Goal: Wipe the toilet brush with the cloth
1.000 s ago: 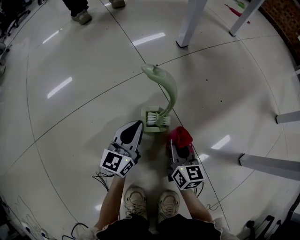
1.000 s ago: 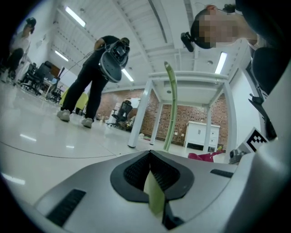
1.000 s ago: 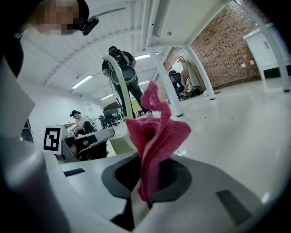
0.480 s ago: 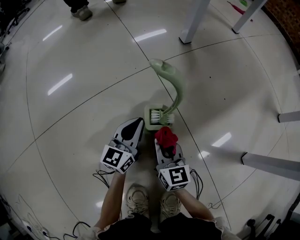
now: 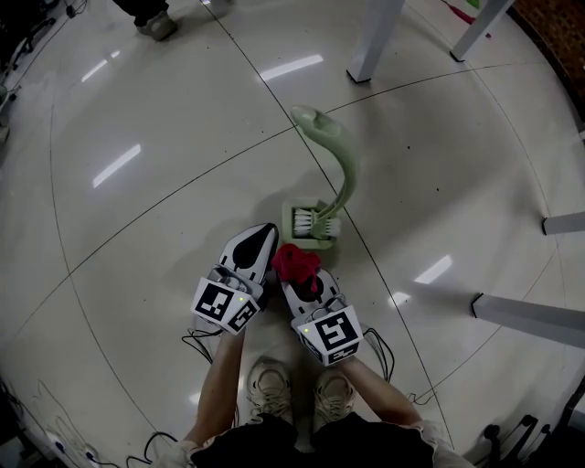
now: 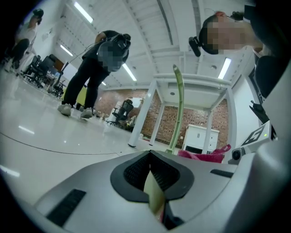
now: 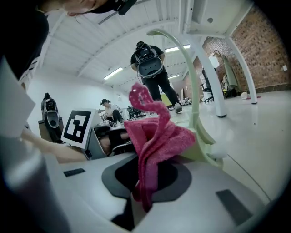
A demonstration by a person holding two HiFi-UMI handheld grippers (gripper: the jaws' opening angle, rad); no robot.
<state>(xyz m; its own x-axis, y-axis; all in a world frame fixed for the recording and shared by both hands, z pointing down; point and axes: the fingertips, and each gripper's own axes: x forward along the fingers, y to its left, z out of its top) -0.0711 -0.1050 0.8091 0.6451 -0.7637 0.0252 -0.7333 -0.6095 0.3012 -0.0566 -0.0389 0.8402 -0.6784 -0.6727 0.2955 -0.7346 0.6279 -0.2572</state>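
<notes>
A pale green toilet brush stands bristles down in its square holder on the floor, its curved handle rising away from me. The left gripper lies level at the holder's left edge. It is shut on a thin pale green piece, apparently the holder's rim. The brush handle rises beyond those jaws. The right gripper sits just right of the left one, shut on a bunched red cloth. The cloth stands up from the jaws in front of the handle and the holder.
White table legs stand at the far side and at the right. Another person stands further off, their shoes at the top edge. Cables trail on the glossy floor by my shoes.
The right gripper has carried the red cloth leftward, from right of the holder to beside the left gripper's tip, rolling somewhat. The left gripper and the brush have stayed put.
</notes>
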